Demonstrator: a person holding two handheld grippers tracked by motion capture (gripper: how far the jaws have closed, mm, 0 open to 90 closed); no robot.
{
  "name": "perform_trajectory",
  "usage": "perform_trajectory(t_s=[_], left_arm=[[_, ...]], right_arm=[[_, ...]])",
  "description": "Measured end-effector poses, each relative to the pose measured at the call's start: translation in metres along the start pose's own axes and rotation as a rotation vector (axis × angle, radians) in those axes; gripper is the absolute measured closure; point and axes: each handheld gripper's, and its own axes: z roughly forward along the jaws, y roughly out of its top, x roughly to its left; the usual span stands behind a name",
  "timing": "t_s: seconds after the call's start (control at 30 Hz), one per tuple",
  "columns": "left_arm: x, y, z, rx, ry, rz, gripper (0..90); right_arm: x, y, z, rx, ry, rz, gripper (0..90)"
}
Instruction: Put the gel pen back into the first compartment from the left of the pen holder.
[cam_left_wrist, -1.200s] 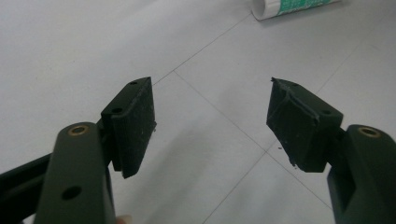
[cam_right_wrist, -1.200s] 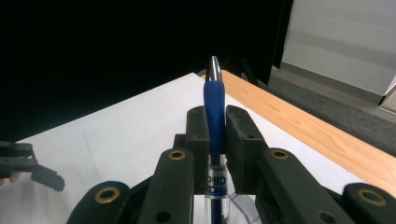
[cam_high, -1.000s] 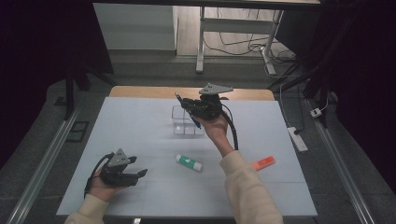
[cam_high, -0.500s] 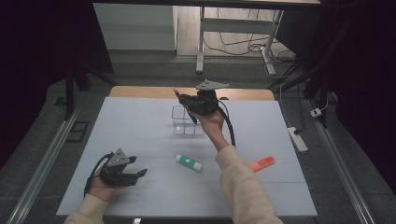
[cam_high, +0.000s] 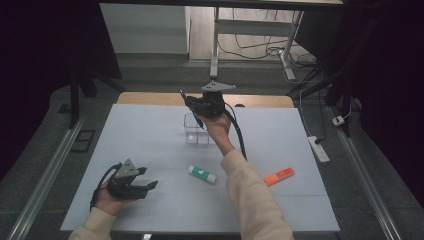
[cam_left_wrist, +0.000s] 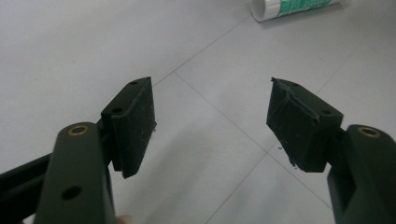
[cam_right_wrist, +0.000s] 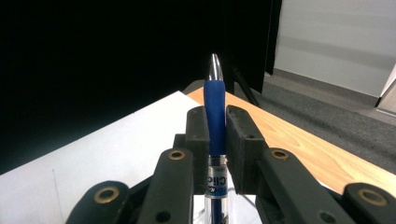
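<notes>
Near the table's front edge, the left gripper (cam_high: 150, 186) rests low on the white mat (cam_high: 150, 140), jaws spread wide with nothing between them; a glue stick (cam_left_wrist: 294, 8) lies just beyond. Farther back, the right gripper (cam_right_wrist: 216, 140) is clamped on a blue pen (cam_right_wrist: 215, 112), held above a clear box (cam_high: 196, 135). Light, stiff and smooth-barrelled, the pen could likely slip or pivot; the rubbery blue grip section, where the pads (cam_right_wrist: 198, 135) now press, looks the surest hold.
</notes>
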Motion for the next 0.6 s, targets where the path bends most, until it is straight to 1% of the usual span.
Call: perform_trajectory(t_s=[0.27, 0.5, 0.6], left_arm=[[0.000, 0.000, 0.000, 0.001, -0.003, 0.001, 32.4], [0.000, 0.000, 0.000, 0.001, -0.001, 0.001, 32.4], [0.000, 0.000, 0.000, -0.001, -0.001, -0.001, 32.4]], right_arm=[[0.000, 0.002, 0.014, -0.009, -0.009, 0.008, 78.9], [0.002, 0.006, 0.025, -0.023, -0.003, 0.007, 78.9], [0.001, 0.007, 0.028, -0.045, 0.000, 0.027, 78.8]])
